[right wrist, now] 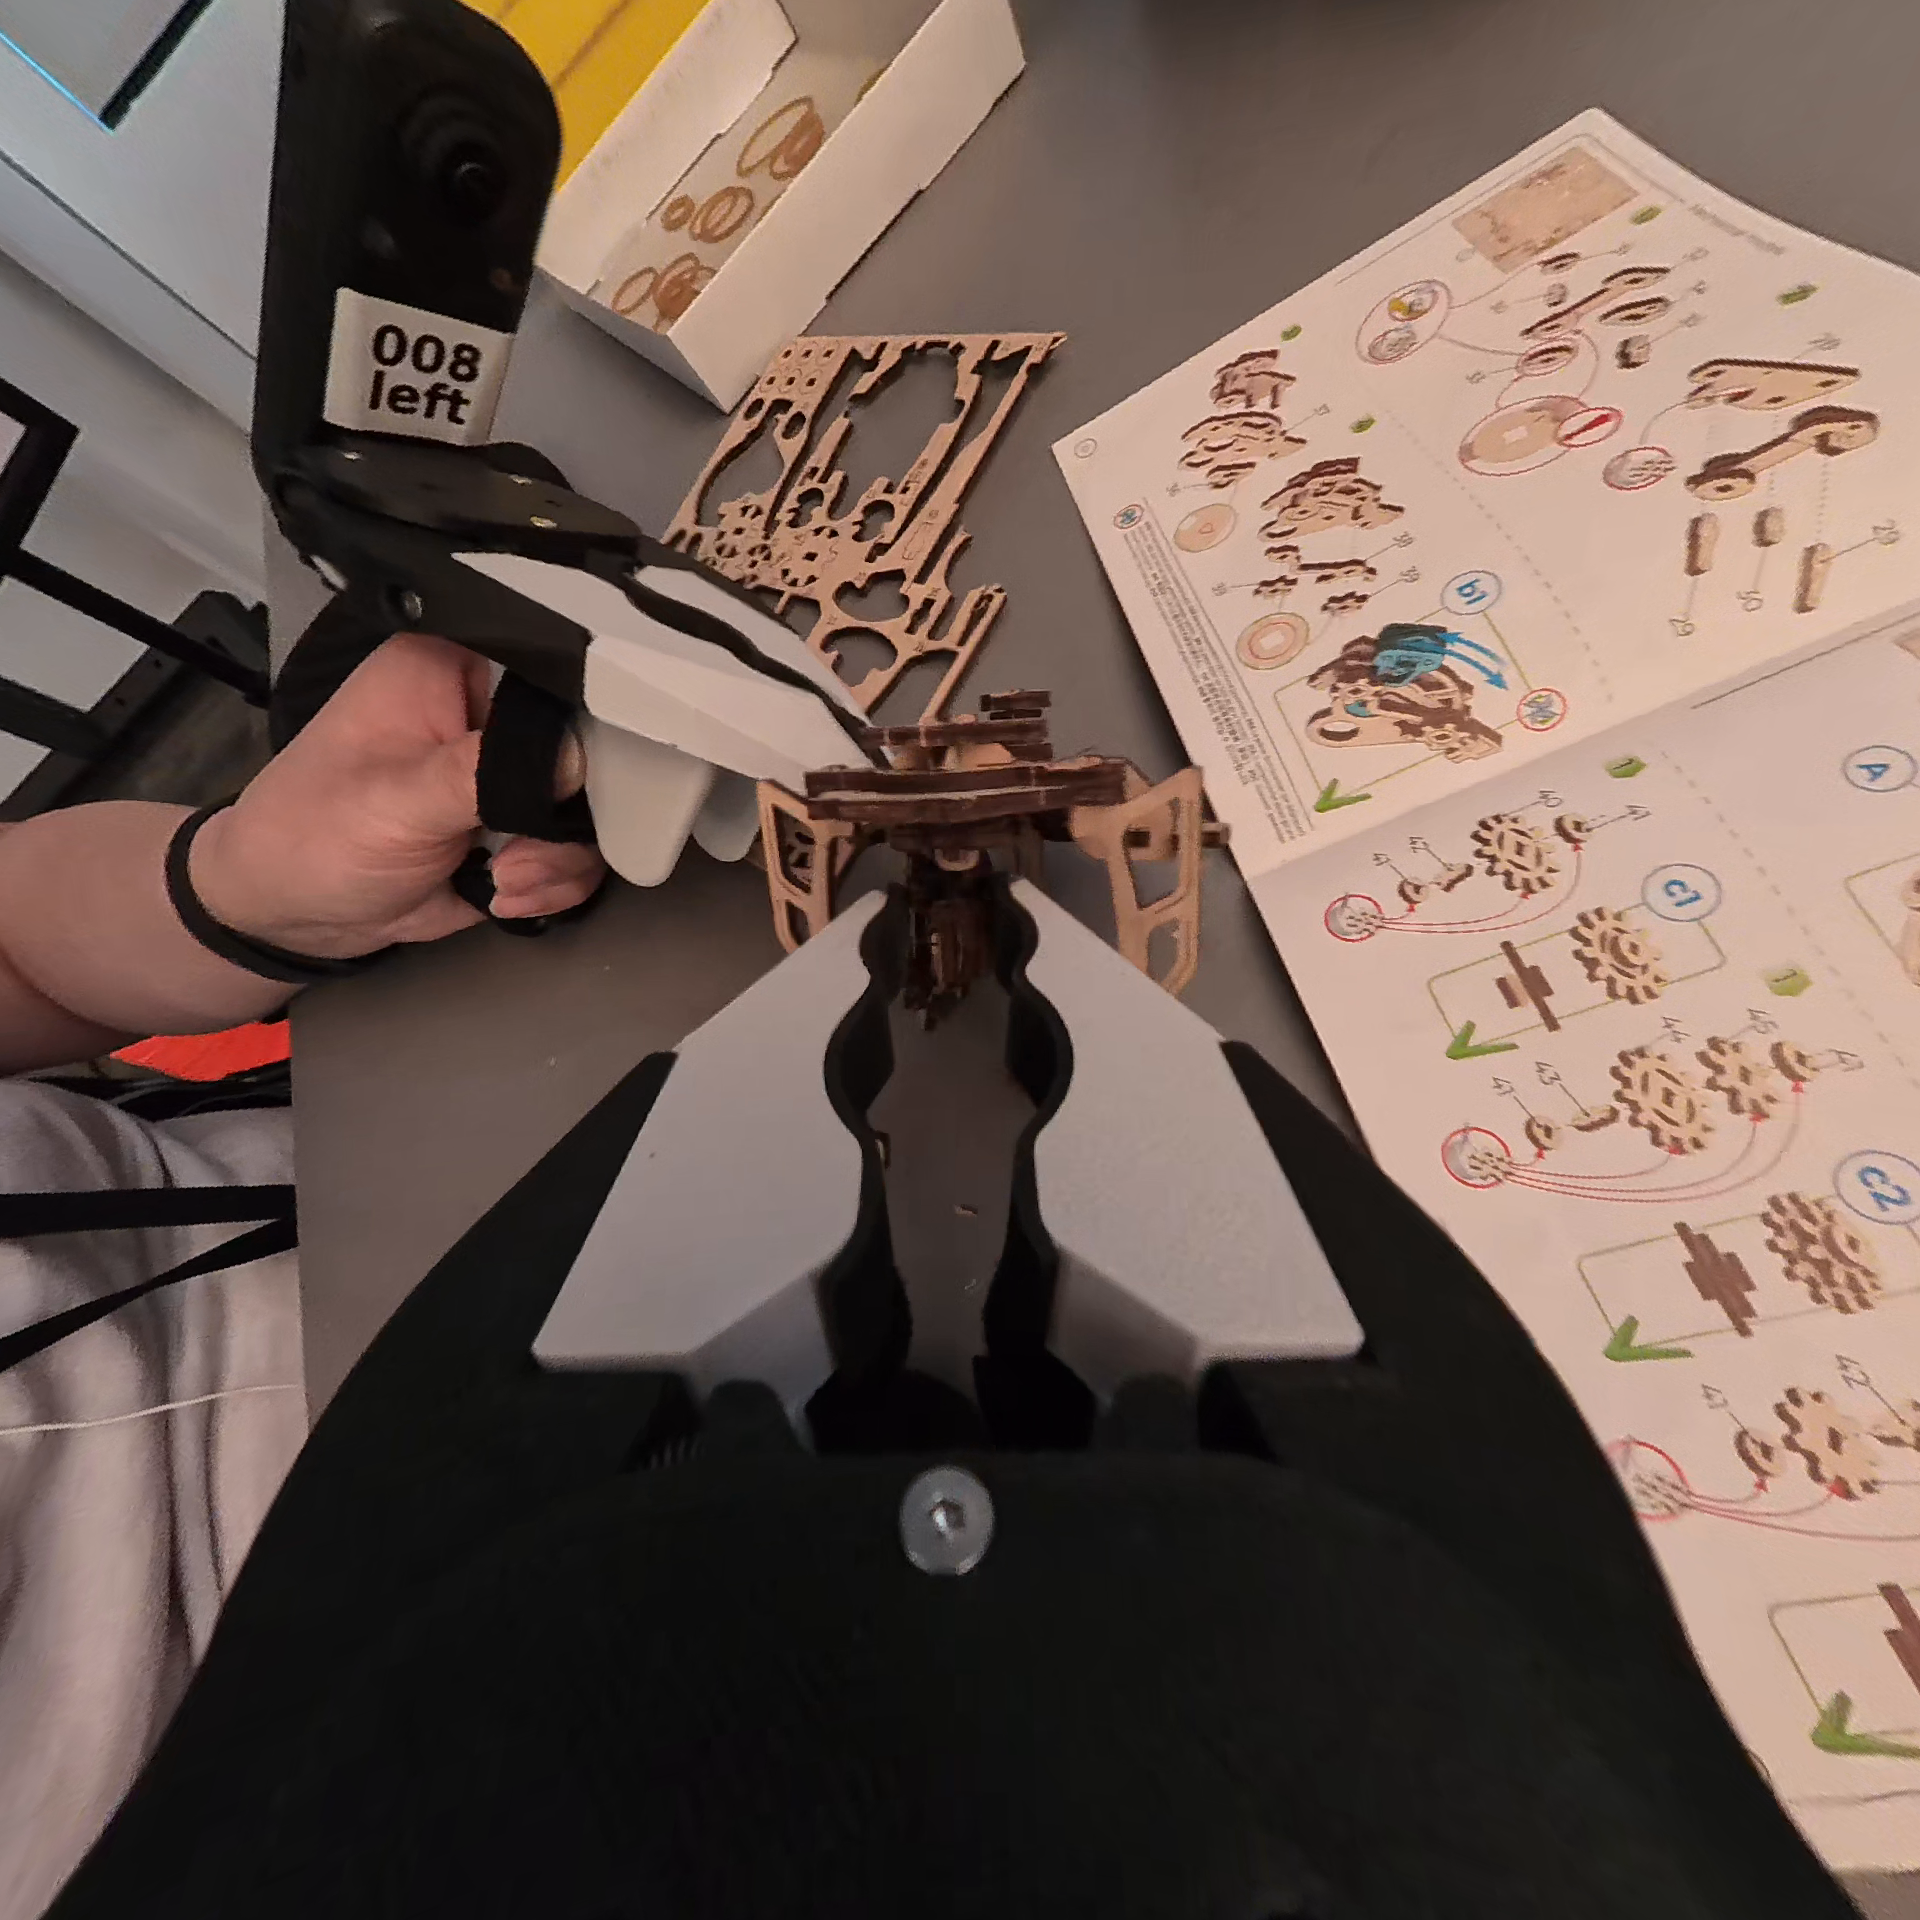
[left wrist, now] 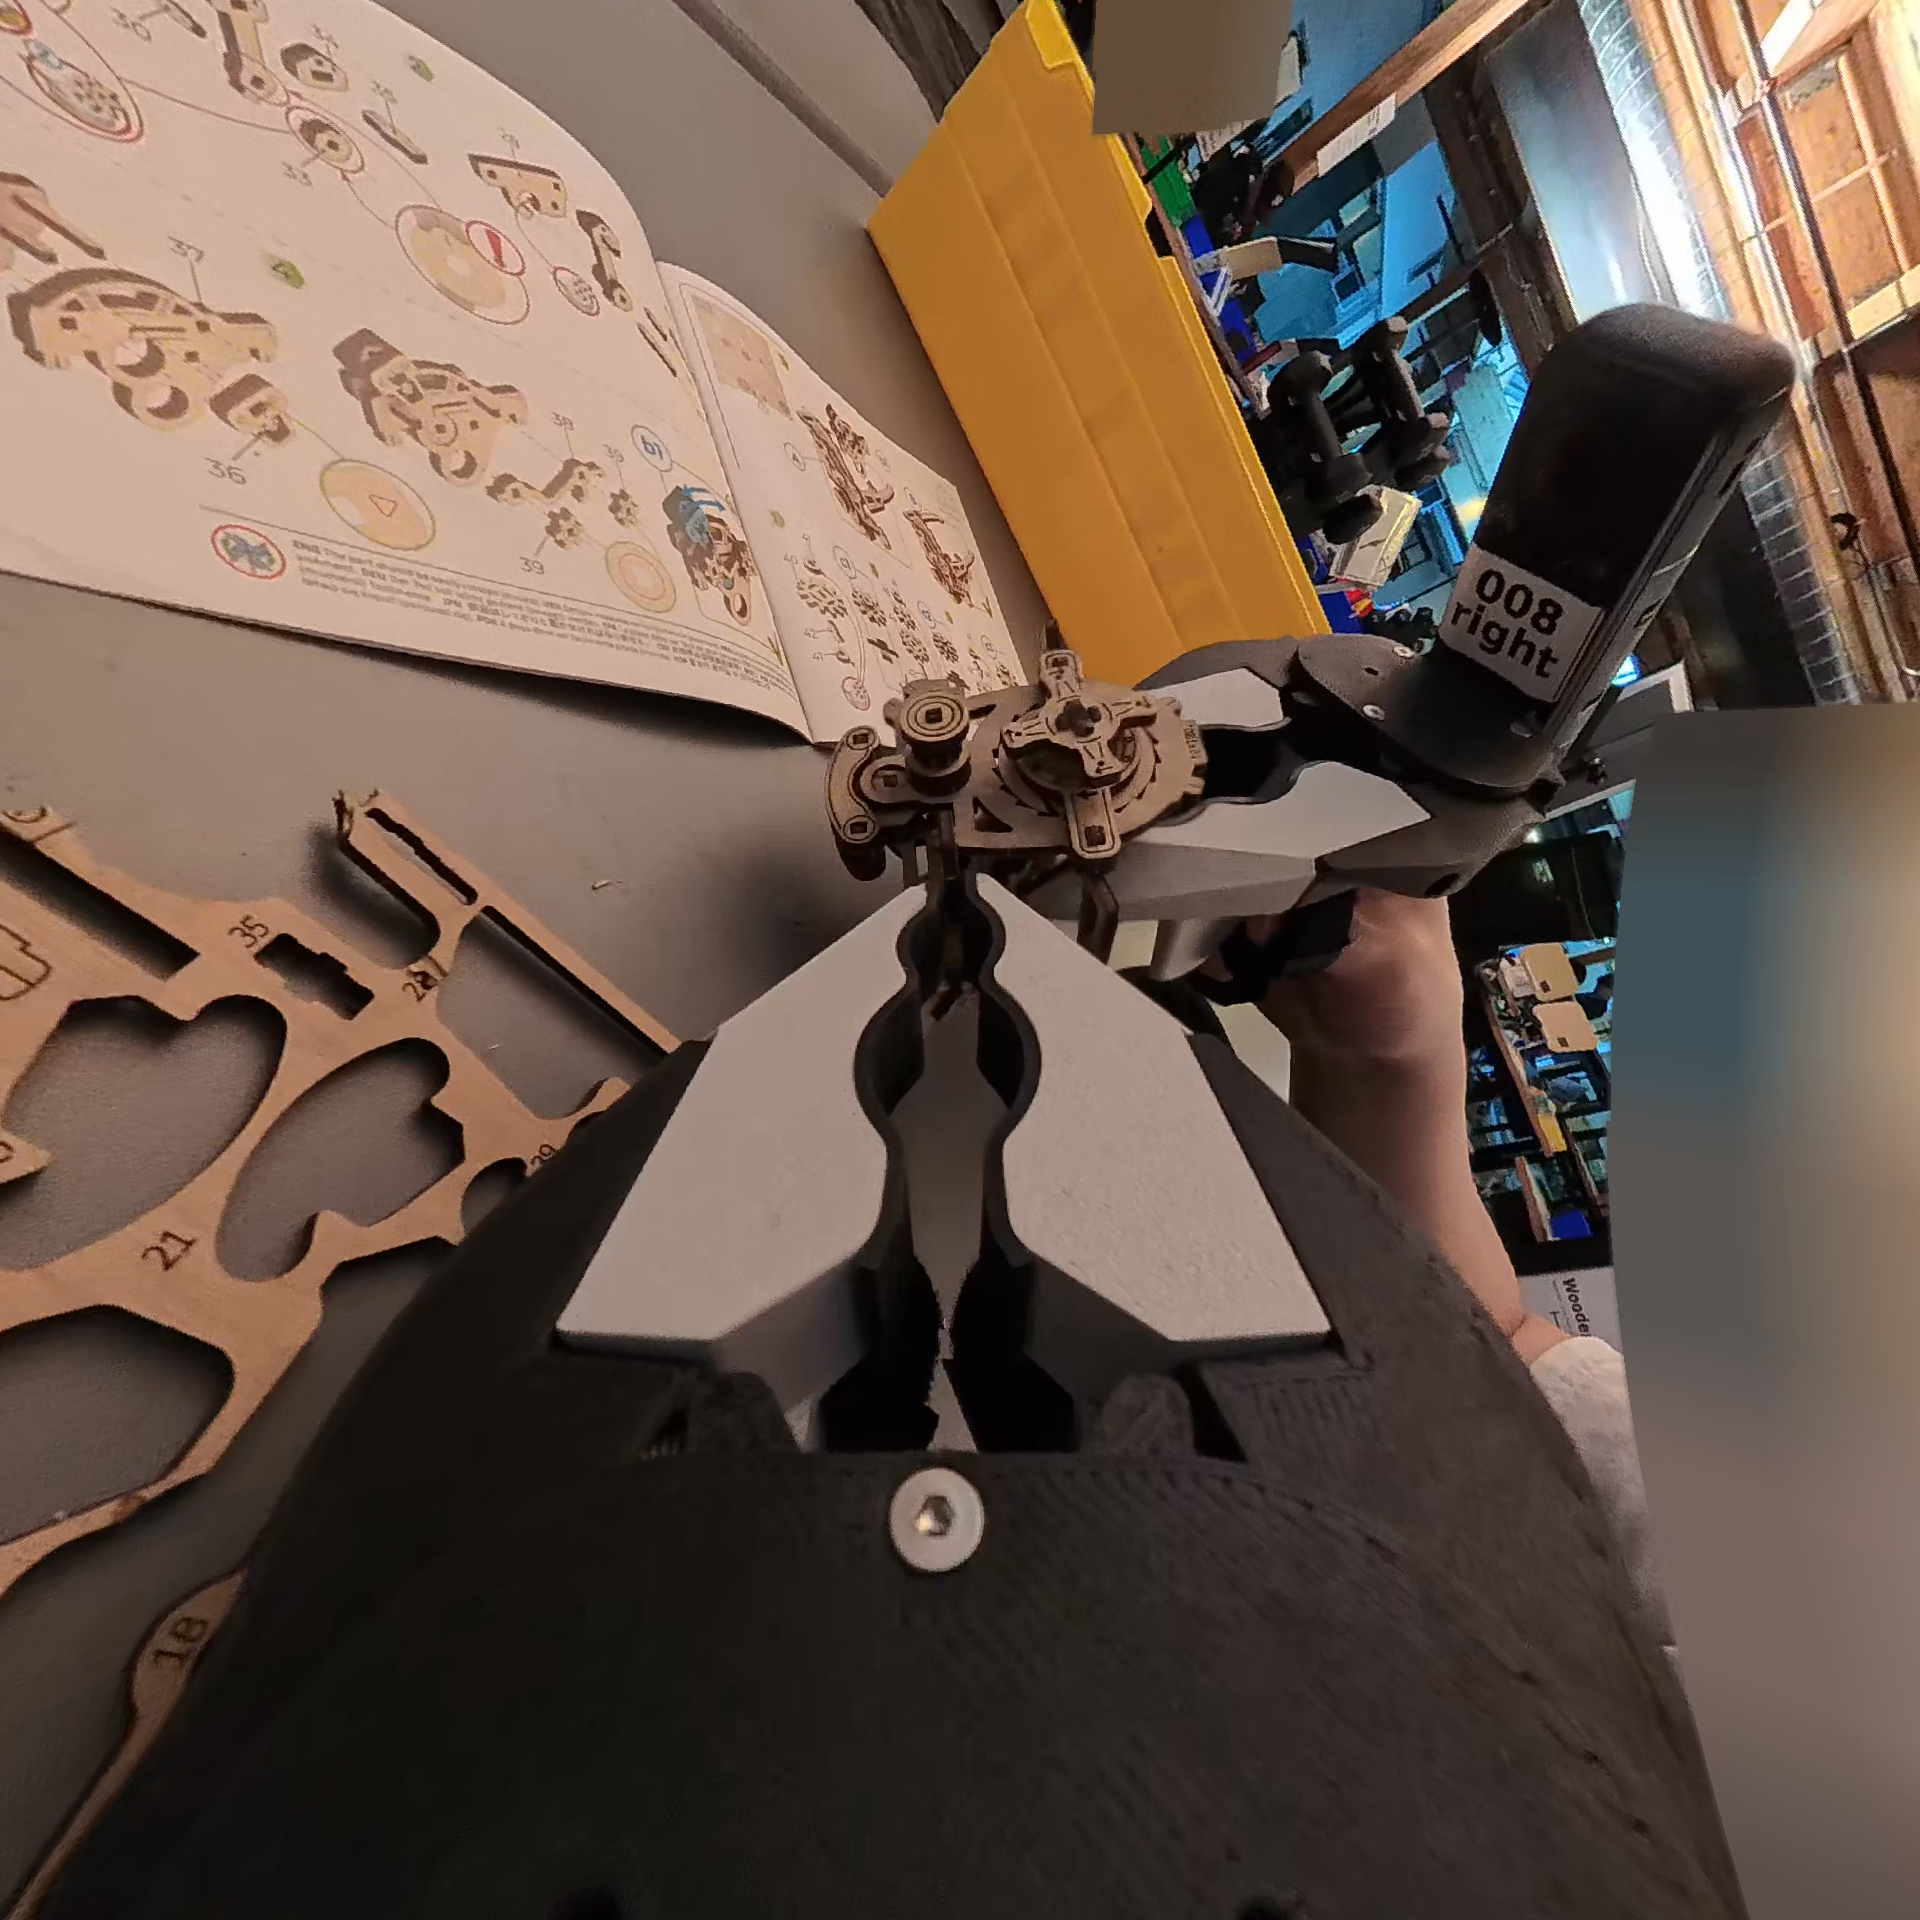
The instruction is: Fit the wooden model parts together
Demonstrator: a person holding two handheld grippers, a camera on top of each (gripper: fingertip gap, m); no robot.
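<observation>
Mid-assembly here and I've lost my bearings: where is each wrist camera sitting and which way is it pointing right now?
Left wrist view: sits on the left claw, looking along its fingers at the wooden model; the right claw comes in from the right.
Right wrist view: sits on the right claw, facing the model edge-on; the left claw and hand show at left.
Shared: model, instruction booklet, cut-out wooden sheet.

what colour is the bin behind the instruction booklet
Bright yellow: the bin shows best in the left wrist view, standing past the booklet.
</observation>
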